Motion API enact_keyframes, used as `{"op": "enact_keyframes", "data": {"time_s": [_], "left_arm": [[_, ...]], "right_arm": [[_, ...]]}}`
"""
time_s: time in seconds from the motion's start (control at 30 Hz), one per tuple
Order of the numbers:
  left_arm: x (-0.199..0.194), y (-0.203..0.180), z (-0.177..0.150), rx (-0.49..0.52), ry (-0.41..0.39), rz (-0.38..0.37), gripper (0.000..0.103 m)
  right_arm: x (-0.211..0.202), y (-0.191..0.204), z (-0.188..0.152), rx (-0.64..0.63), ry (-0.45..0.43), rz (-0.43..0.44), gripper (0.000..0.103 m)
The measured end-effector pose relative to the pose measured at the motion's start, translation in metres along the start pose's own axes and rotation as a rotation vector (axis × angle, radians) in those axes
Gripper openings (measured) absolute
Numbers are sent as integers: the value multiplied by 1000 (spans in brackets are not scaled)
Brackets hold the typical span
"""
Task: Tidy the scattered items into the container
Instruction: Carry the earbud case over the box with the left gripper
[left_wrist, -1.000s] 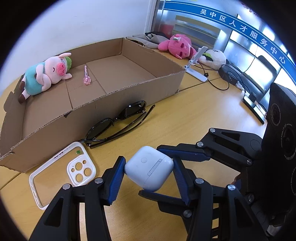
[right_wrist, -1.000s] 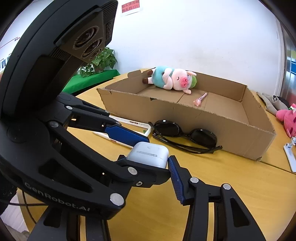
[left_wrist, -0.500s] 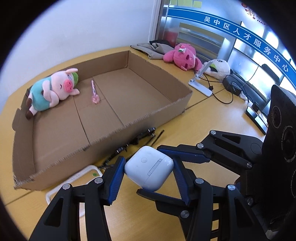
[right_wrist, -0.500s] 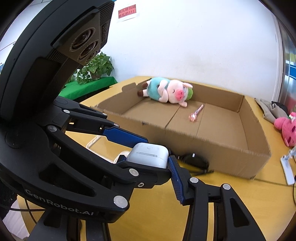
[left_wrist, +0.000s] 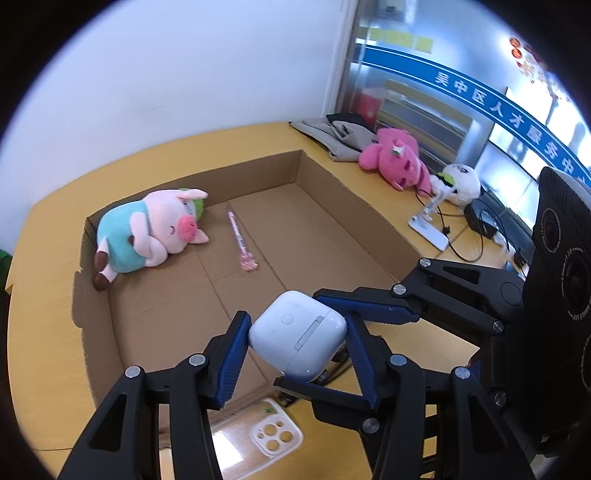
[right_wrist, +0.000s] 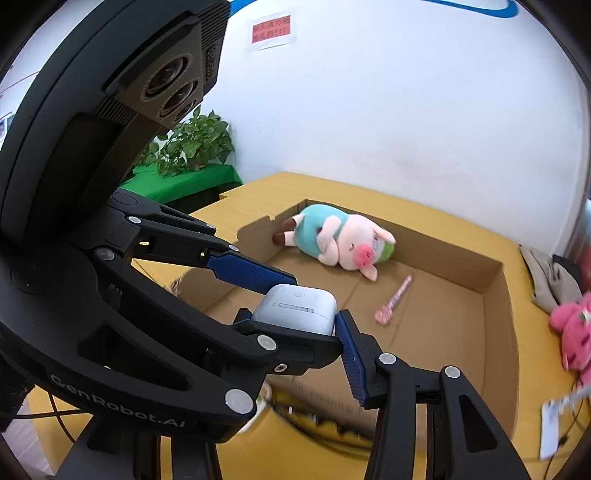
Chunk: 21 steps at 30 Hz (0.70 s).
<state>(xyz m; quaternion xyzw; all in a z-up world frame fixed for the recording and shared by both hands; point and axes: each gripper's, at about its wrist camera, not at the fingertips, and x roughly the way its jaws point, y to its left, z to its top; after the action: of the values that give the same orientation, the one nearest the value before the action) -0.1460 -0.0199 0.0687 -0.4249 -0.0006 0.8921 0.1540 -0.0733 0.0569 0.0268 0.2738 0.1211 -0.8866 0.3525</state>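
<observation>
White earbud case (left_wrist: 298, 334) is pinched on its sides by both the left gripper (left_wrist: 295, 341) and right gripper (right_wrist: 295, 325), held above the near wall of the cardboard box (left_wrist: 354, 206), with plush pig (left_wrist: 147, 230) and pink pen (left_wrist: 242, 242) lying beyond inside.

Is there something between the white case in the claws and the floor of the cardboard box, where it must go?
Nothing visible does. The case, gripped by both the left claw and the right claw, hangs over the near wall of the box. The floor beyond is bare; the pig and pink stick lie farther back.
</observation>
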Motion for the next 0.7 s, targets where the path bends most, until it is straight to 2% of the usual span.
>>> {"op": "enact_keyframes", "data": {"time_s": [0.2, 0.33, 0.53, 0.7], "left_arm": [[7, 53, 17, -78, 21, 8, 51], [22, 90, 25, -133, 58, -2, 52], [61, 147, 34, -262, 120, -13, 51], [94, 180, 33, -357, 180, -6, 51]], "right_arm": [[47, 4, 34, -16, 49, 51, 50], [89, 1, 52, -34, 114, 93, 50], [155, -14, 69, -33, 216, 163, 50], [207, -29, 71, -9, 297, 215, 50]]}}
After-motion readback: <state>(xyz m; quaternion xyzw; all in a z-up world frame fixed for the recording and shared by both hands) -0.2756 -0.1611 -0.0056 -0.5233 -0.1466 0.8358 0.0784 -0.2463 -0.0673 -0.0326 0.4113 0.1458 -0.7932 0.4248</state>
